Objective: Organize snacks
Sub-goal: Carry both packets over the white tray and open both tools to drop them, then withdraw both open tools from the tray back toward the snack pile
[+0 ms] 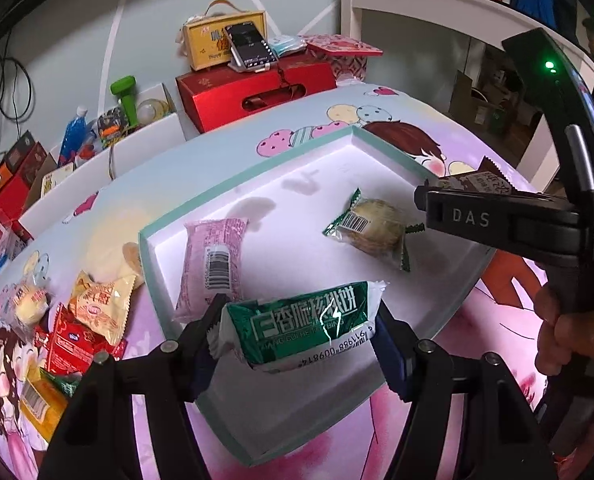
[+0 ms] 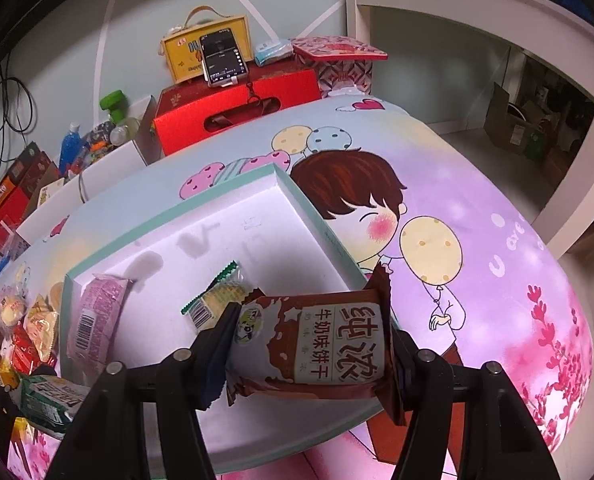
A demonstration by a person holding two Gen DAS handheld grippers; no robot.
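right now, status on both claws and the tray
Left claw shut on green packet. Right claw shut on brown packet. Tray holds two snacks, landing spots free.

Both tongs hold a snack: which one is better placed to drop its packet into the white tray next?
Left, probably. The left tongs hold the green walnut-biscuit packet over the teal-rimmed white tray; the right tongs hold the brown milk-biscuit packet over its near-right rim.
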